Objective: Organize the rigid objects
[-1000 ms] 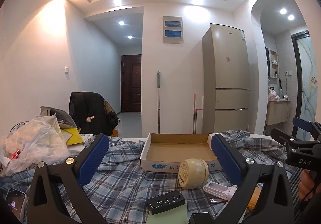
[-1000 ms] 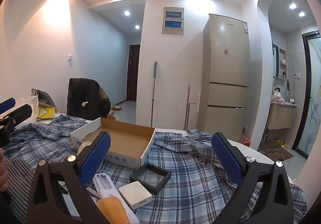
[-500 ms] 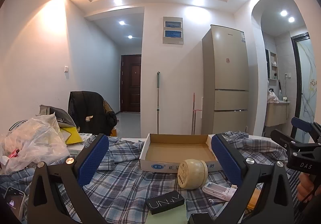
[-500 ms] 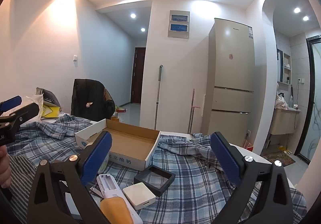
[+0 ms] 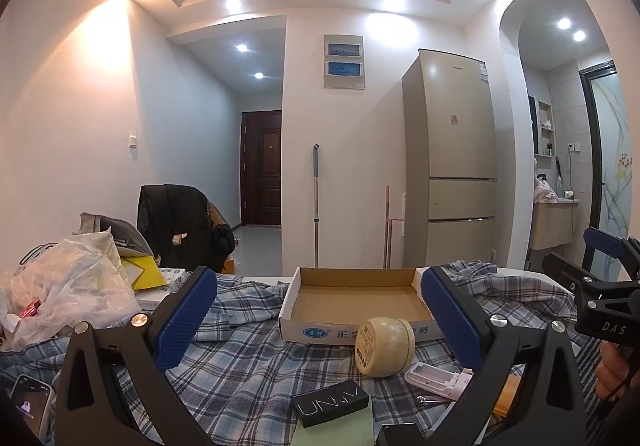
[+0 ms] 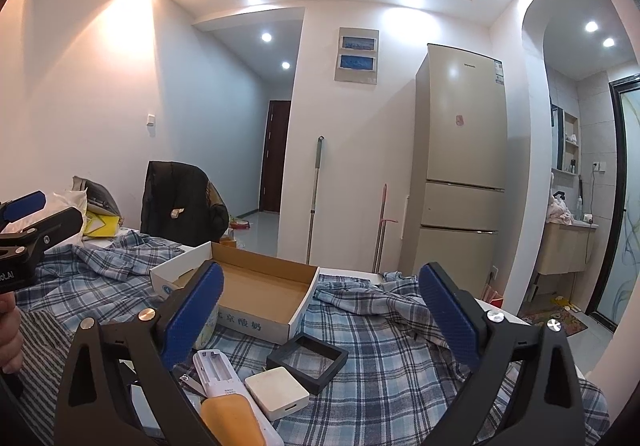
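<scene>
Right wrist view has risen slightly since a moment ago, its gripper (image 6: pixel 320 310) still spread wide and empty. Left gripper (image 5: pixel 318 314) likewise gapes, unmoved, facing the cardboard box (image 5: pixel 354 302); sorting hasn't started.

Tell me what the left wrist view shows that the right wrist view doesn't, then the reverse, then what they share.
Only the left wrist view shows the phone, the crumpled plastic bag and the black UNNY box. Only the right wrist view shows the black square frame case, the small white box and the orange item. Both show the open cardboard box, the white battery case, the plaid cloth, the fridge and open jaws holding nothing.
</scene>
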`<move>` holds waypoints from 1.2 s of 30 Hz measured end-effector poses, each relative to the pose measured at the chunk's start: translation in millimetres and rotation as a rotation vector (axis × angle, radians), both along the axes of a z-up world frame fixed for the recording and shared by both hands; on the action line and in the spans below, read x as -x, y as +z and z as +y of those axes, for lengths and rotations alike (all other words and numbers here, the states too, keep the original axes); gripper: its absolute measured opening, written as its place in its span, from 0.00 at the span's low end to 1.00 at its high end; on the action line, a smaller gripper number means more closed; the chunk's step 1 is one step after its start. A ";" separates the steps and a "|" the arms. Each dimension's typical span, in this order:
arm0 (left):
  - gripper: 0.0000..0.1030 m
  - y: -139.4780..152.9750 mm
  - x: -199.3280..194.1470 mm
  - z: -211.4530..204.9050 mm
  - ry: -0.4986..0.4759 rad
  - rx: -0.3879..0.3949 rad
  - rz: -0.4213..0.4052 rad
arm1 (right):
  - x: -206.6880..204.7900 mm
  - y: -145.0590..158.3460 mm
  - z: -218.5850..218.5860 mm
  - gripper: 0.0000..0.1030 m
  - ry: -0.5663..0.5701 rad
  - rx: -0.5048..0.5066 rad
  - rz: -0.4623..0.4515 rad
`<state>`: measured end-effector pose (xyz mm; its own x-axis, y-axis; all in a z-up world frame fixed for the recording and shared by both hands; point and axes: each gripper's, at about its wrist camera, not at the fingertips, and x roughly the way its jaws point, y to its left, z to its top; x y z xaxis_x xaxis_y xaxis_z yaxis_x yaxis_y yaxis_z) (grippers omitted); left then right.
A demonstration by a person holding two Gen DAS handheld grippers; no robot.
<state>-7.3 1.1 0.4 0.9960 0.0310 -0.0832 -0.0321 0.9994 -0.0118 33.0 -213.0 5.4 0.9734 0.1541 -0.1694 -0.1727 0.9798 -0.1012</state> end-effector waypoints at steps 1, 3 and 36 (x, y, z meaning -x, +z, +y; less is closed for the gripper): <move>1.00 0.3 0.7 -0.4 0.005 -0.003 -0.002 | -0.7 0.0 -0.3 1.00 -0.003 0.002 0.002; 1.00 0.7 2.3 -1.2 0.006 -0.007 -0.009 | -1.0 0.4 -1.1 1.00 -0.002 0.000 0.001; 1.00 -2.2 -15.6 -4.0 0.029 -0.007 0.063 | -4.5 -0.4 -8.2 1.00 -0.011 -0.017 0.023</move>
<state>8.3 -2.9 -1.9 0.9875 0.0609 -0.1450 -0.0619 0.9981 -0.0022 37.5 -221.2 4.9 0.9710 0.1461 -0.1892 -0.1635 0.9833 -0.0802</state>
